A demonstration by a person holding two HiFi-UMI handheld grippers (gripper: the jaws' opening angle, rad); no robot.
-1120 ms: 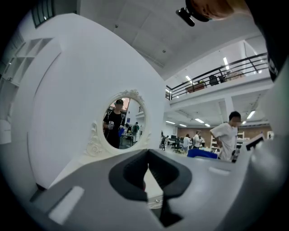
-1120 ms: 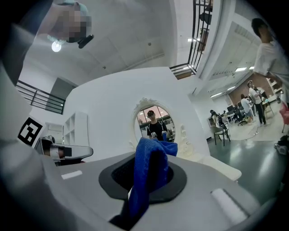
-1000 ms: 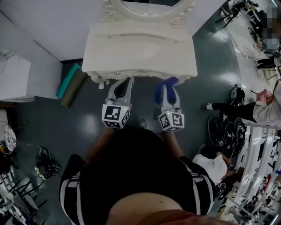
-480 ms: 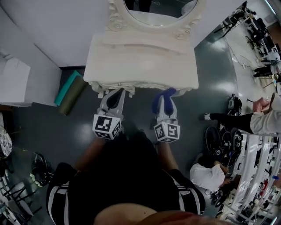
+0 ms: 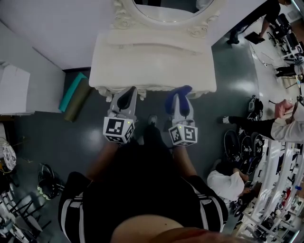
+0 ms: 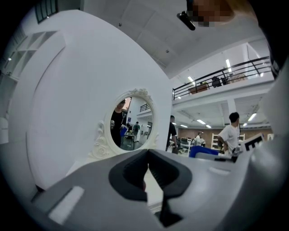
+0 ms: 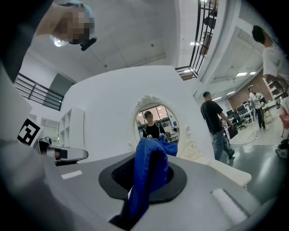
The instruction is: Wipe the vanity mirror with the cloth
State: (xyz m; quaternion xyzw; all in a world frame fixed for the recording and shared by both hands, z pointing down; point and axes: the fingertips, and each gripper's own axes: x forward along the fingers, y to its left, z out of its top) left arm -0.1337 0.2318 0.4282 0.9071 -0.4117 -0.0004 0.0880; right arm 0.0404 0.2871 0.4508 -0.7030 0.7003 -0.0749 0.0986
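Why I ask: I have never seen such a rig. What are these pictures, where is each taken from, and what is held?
No robot: a person holds a hand-held gripper in each hand. The head view looks down from the person's head at the left hand-held gripper and right hand-held gripper before a white vanity with a mirror; nothing shows on its top. The other two views come from cameras riding on each one, looking along its jaws. The left's jaws are together, empty; the right's grip a blue cloth.

the cloth (image 7: 151, 171) is fuzzy fabric, the mirror (image 7: 156, 119) glossy glass, the floor (image 5: 95, 137) shiny.
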